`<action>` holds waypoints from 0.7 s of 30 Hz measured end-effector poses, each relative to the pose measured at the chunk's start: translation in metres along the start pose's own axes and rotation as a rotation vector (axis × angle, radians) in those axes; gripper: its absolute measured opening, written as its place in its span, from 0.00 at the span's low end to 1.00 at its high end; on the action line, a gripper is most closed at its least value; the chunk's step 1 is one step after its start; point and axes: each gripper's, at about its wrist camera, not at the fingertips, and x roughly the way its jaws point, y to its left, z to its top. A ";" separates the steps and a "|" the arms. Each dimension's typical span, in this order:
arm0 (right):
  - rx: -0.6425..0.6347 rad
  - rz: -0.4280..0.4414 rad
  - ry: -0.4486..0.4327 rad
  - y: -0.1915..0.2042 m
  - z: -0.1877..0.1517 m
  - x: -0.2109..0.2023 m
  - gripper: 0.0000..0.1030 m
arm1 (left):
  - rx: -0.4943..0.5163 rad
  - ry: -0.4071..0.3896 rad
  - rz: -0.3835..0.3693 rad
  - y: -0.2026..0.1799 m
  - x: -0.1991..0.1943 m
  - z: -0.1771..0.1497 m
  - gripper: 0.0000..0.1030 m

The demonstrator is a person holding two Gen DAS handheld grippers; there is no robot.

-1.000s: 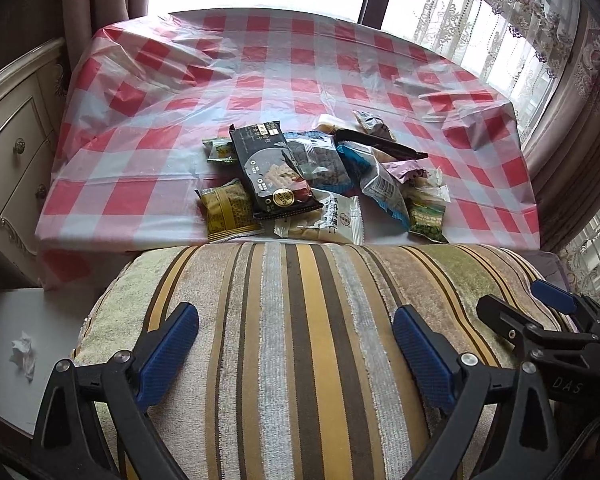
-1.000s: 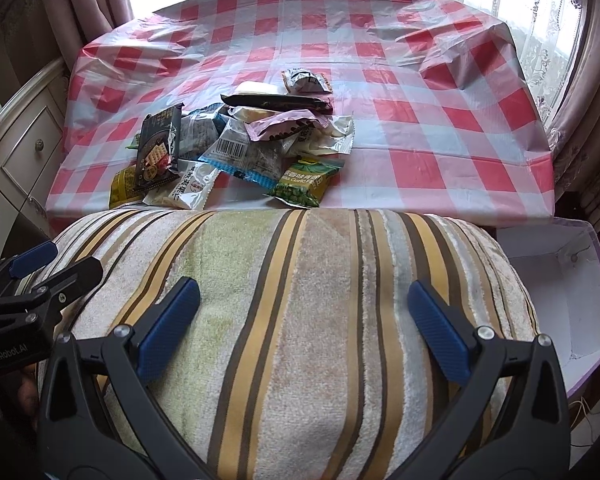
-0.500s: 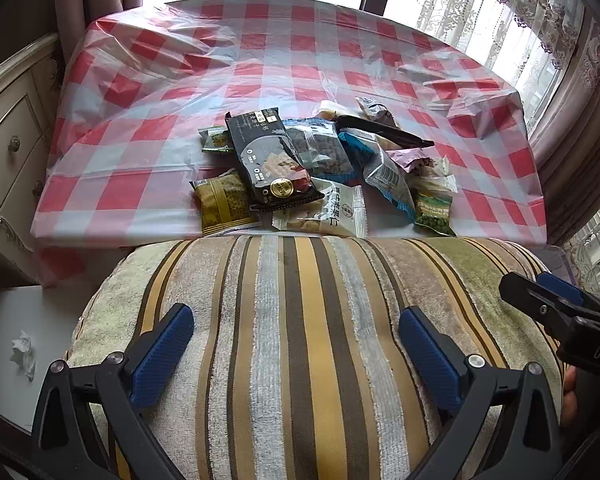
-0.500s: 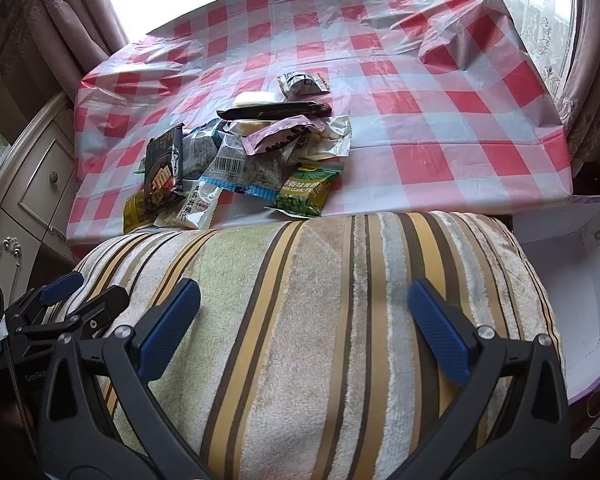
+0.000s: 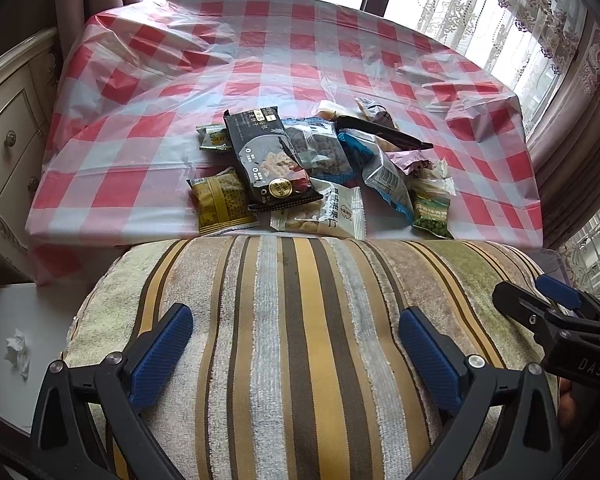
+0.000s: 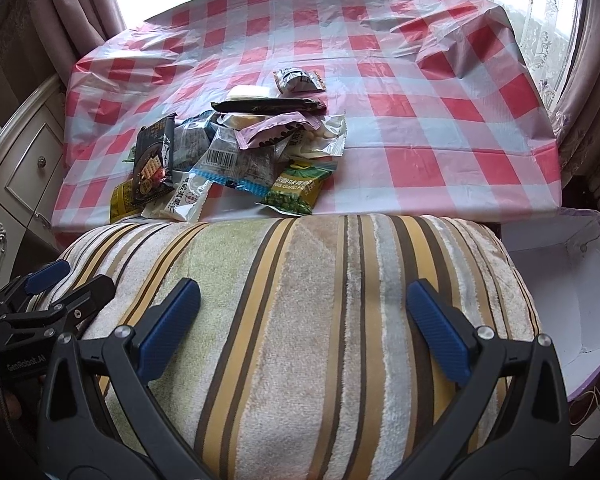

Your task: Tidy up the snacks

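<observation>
Small green packet (image 5: 213, 139): mostly hidden under black cracker pack (image 5: 269, 162). Yellow packet (image 6: 121, 200): near end hidden behind striped plush cushion (image 6: 300, 320). White open box (image 6: 572, 280): cut by right frame edge. Print on wrappers mostly illegible.

This is looking like a room in a home. A red-and-white checked plastic cloth (image 5: 148, 184) is covering a table by a window, where lace curtains (image 5: 496, 12) and heavy drapes (image 6: 80, 8) are hanging. A cream dresser with ornate trim and knobbed drawers (image 5: 8, 136) is standing at the table's left edge, and a striped plush cushion (image 6: 300, 320) is sitting against its near edge.
</observation>
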 end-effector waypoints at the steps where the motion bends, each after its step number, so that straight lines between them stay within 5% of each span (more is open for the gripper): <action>1: -0.002 0.001 0.000 0.000 0.000 0.000 1.00 | 0.000 0.000 0.000 0.000 0.000 0.000 1.00; 21: -0.008 -0.007 0.001 0.001 0.000 0.001 1.00 | -0.003 -0.004 -0.005 0.001 -0.001 0.000 1.00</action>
